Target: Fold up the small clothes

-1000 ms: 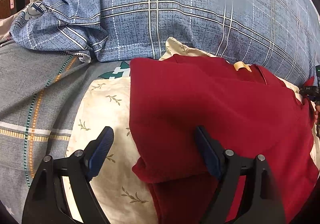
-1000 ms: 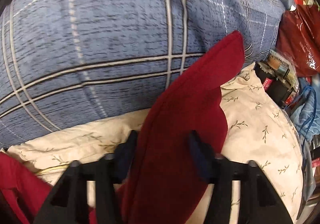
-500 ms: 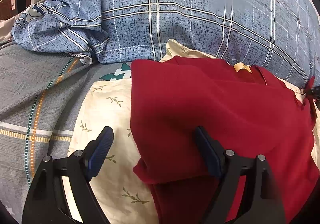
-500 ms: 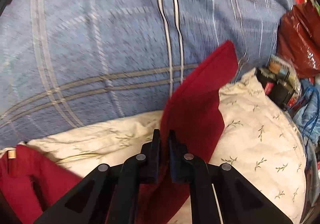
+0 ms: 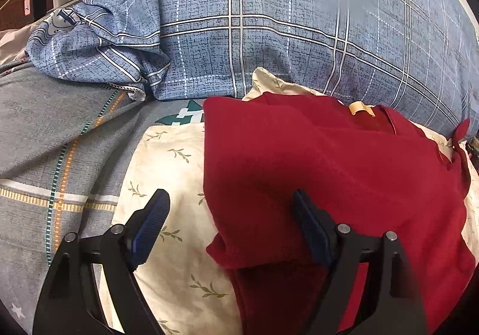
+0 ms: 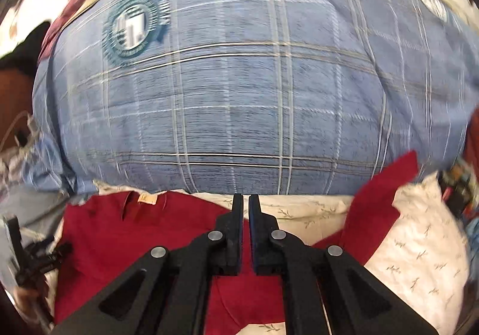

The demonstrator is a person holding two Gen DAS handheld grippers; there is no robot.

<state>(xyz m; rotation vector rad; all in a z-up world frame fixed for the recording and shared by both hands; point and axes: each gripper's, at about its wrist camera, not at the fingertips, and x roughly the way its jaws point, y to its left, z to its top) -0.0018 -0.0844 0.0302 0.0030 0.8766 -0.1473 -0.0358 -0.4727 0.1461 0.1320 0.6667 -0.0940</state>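
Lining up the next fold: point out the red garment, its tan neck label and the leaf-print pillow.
red garment [image 5: 329,173], left wrist view, folded body.
tan neck label [image 5: 360,108], left wrist view, label middle.
leaf-print pillow [image 5: 167,173], left wrist view, bare cover.

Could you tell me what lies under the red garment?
The red garment lies on a cream leaf-print pillow, which rests on grey plaid bedding. How far the pillow extends beneath it is covered.

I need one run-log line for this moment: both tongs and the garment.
left tongs: open, over red garment edge | right tongs: shut, grip on sleeve unclear | fold: unfinished
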